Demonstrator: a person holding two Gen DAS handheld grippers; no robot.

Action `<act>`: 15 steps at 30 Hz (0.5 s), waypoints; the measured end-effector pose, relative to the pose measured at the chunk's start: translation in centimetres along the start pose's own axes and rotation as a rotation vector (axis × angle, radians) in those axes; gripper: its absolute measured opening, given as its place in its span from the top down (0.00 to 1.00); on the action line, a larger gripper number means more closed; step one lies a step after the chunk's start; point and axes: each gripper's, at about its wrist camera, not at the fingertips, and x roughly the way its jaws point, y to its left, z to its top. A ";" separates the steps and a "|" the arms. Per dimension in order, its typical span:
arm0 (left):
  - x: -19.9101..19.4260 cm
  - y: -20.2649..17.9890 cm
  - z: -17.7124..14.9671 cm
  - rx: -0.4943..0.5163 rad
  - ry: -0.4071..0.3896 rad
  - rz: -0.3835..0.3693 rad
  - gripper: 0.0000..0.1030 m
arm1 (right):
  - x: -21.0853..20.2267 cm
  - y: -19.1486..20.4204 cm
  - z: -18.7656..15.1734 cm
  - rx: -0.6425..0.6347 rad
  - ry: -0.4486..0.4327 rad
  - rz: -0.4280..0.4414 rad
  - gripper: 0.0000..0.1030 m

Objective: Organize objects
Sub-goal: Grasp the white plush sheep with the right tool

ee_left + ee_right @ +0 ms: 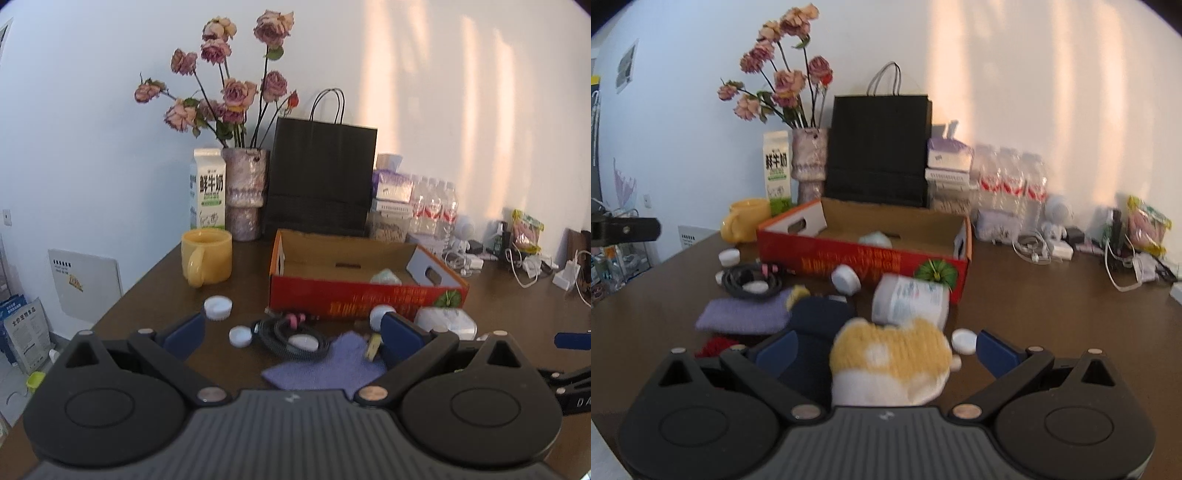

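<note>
An open red cardboard box [354, 295] [864, 264] sits mid-table with one pale item [385, 277] inside. In front of it lie a coiled black cable [288, 334] [750, 280], white lids [218, 307], a purple cloth [321, 365] [746, 314], a white bottle on its side [910, 301], a dark cloth [820, 317] and a yellow-and-white knit sock [890, 362]. My left gripper [291, 332] is open and empty above the cable and purple cloth. My right gripper [886, 350] is open, its fingers either side of the knit sock, not closed on it.
A yellow mug [207, 256], milk carton [208, 188], vase of dried roses [245, 192], black paper bag [321, 177] and water bottles [434, 206] stand at the back. Chargers and cables [1041, 247] clutter the back right. The table's left edge [122, 295] drops to the floor.
</note>
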 end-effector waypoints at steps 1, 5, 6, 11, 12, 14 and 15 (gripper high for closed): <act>-0.1 0.2 -0.5 0.000 0.010 0.001 0.00 | 0.0 -0.1 -0.4 0.005 0.006 0.001 0.00; 0.4 1.1 -2.1 -0.003 0.058 0.022 0.00 | 0.1 -0.5 -1.9 0.013 0.039 0.008 0.00; 0.5 1.4 -2.4 -0.010 0.070 0.032 0.00 | 0.3 -0.5 -2.2 0.014 0.049 0.009 0.00; 0.8 2.3 -3.0 -0.035 0.096 0.048 0.00 | 1.3 -0.7 -3.2 0.029 0.074 0.013 0.00; 0.8 2.4 -3.0 -0.036 0.097 0.047 0.00 | 1.5 -0.7 -3.2 0.032 0.072 0.015 0.00; 0.8 2.3 -3.0 -0.036 0.098 0.042 0.00 | 1.9 -0.8 -3.2 0.043 0.067 0.020 0.00; 0.8 2.3 -3.0 -0.039 0.096 0.039 0.00 | 2.2 -0.9 -3.2 0.050 0.065 0.024 0.00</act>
